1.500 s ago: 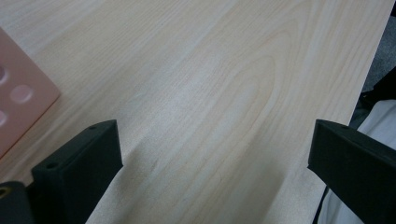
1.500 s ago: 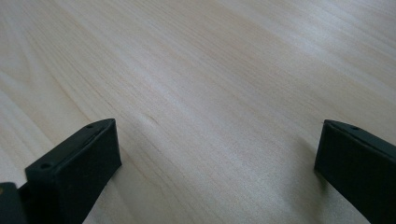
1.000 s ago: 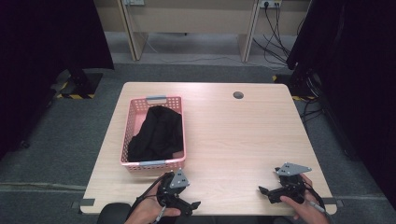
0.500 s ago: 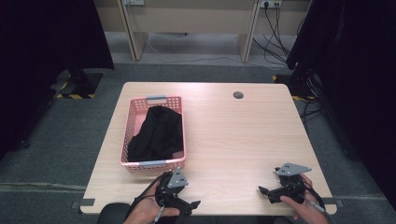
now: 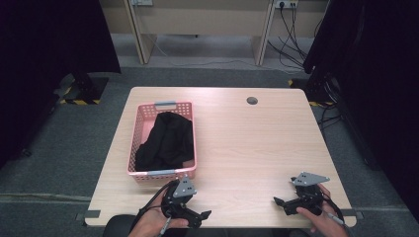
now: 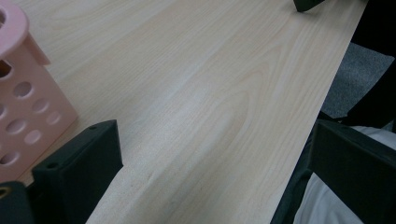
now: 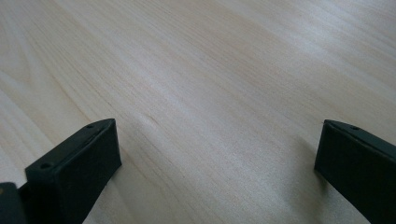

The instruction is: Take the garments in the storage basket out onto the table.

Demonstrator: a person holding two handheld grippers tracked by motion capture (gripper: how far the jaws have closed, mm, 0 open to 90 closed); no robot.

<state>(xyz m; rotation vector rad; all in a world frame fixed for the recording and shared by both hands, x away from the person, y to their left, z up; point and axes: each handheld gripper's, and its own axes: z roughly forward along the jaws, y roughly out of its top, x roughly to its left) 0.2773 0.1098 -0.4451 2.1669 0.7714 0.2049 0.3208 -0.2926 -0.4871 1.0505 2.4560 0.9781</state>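
A pink perforated basket (image 5: 140, 129) stands on the left half of the wooden table (image 5: 247, 143), and a crumpled black garment (image 5: 165, 140) lies inside it. My left gripper (image 5: 201, 217) rests at the table's front edge just below the basket, jaws wide apart and empty. In the left gripper view the basket's corner (image 6: 25, 98) shows beside my left gripper (image 6: 215, 154). My right gripper (image 5: 277, 205) sits near the front right corner, also open with nothing between its jaws. The right gripper view has my right gripper (image 7: 217, 154) over bare wood.
A dark round cable hole (image 5: 252, 100) lies near the table's far edge. Grey carpet surrounds the table. Desk legs and cables (image 5: 291, 19) stand at the back, and black curtains hang at both sides. The table edge (image 6: 327, 79) runs close to my left gripper's right jaw.
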